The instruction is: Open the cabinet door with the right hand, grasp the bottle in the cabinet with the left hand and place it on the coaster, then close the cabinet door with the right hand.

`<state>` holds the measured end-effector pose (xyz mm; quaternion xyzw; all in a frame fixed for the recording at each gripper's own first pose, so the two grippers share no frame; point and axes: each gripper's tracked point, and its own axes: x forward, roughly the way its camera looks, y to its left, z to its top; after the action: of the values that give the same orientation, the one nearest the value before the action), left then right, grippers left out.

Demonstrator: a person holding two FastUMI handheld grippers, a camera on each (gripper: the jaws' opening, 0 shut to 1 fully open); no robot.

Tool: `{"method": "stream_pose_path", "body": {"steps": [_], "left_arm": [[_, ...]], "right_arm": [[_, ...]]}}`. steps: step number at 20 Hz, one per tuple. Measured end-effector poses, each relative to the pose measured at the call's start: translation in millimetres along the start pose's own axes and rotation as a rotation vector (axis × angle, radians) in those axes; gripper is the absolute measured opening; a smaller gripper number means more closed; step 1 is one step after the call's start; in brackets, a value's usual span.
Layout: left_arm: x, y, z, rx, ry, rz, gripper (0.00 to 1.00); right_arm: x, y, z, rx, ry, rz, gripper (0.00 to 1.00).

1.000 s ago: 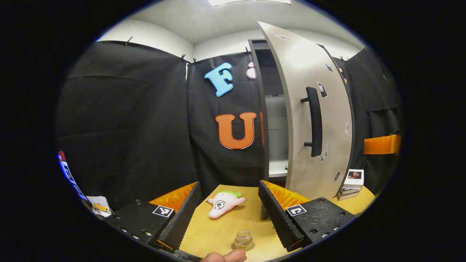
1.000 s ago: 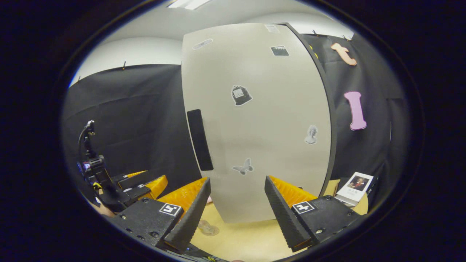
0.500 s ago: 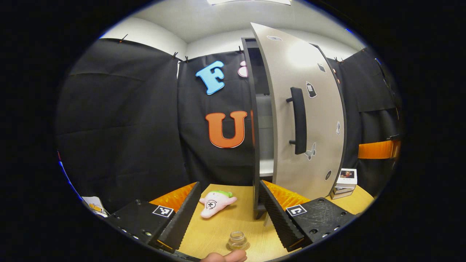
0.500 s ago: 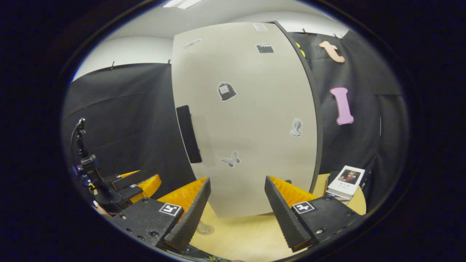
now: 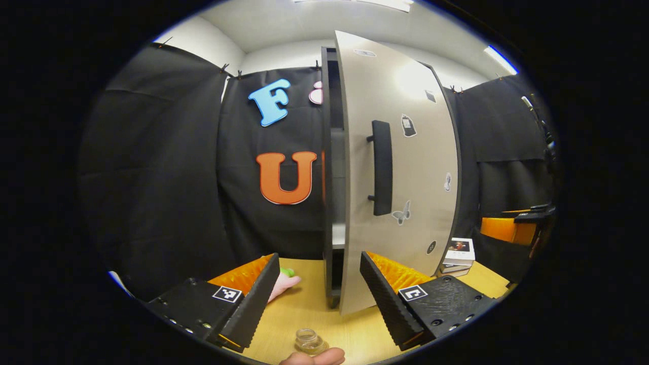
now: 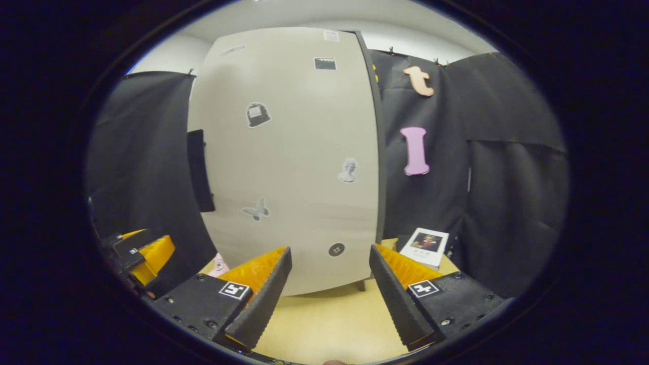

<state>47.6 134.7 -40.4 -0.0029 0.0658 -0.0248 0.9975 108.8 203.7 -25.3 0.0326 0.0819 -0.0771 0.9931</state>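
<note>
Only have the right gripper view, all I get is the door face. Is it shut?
Observer: No. The left gripper view shows a dark gap between the cabinet door and the cabinet frame.
Operator: Bottle out?
Observer: Yes. The bottle stands upright on the table, just ahead of the left gripper, whose jaws are open and empty.
Operator: Am I touching the door?
Observer: No. The right gripper sits off to the door's right, apart from it.
</note>
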Motion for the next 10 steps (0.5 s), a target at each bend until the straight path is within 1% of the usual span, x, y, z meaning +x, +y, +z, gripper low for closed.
{"method": "stream_pose_path", "body": {"steps": [1, 2, 3, 4, 6, 7, 8, 9, 10], "left_arm": [[3, -8, 3, -0.004, -0.010, -0.021, 1.00], [6, -16, 5, -0.004, -0.018, -0.039, 0.96], [10, -23, 7, 0.002, -0.022, -0.051, 0.96], [12, -31, 8, 0.006, -0.026, -0.065, 0.96], [18, -44, 14, 0.019, -0.050, -0.073, 0.97], [22, -48, 18, 0.032, -0.059, -0.062, 0.96], [23, -51, 18, 0.043, -0.062, -0.049, 0.96], [24, -55, 18, 0.048, -0.062, -0.033, 0.96], [28, -61, 20, 0.048, -0.068, -0.027, 0.96]], "right_arm": [[2, -2, -1, -0.014, -0.013, -0.043, 0.94], [7, -1, -1, -0.034, -0.024, -0.069, 0.99], [10, 5, 1, -0.060, -0.041, -0.066, 0.94], [12, 11, 1, -0.081, -0.050, -0.053, 0.99], [14, 22, 8, -0.100, -0.090, -0.005, 0.99], [17, 23, 13, -0.110, -0.110, 0.003, 0.99], [20, 19, 14, -0.122, -0.106, 0.009, 0.97], [23, 16, 14, -0.118, -0.105, 0.024, 1.00], [29, 14, 18, -0.094, -0.114, 0.040, 1.00]]}}
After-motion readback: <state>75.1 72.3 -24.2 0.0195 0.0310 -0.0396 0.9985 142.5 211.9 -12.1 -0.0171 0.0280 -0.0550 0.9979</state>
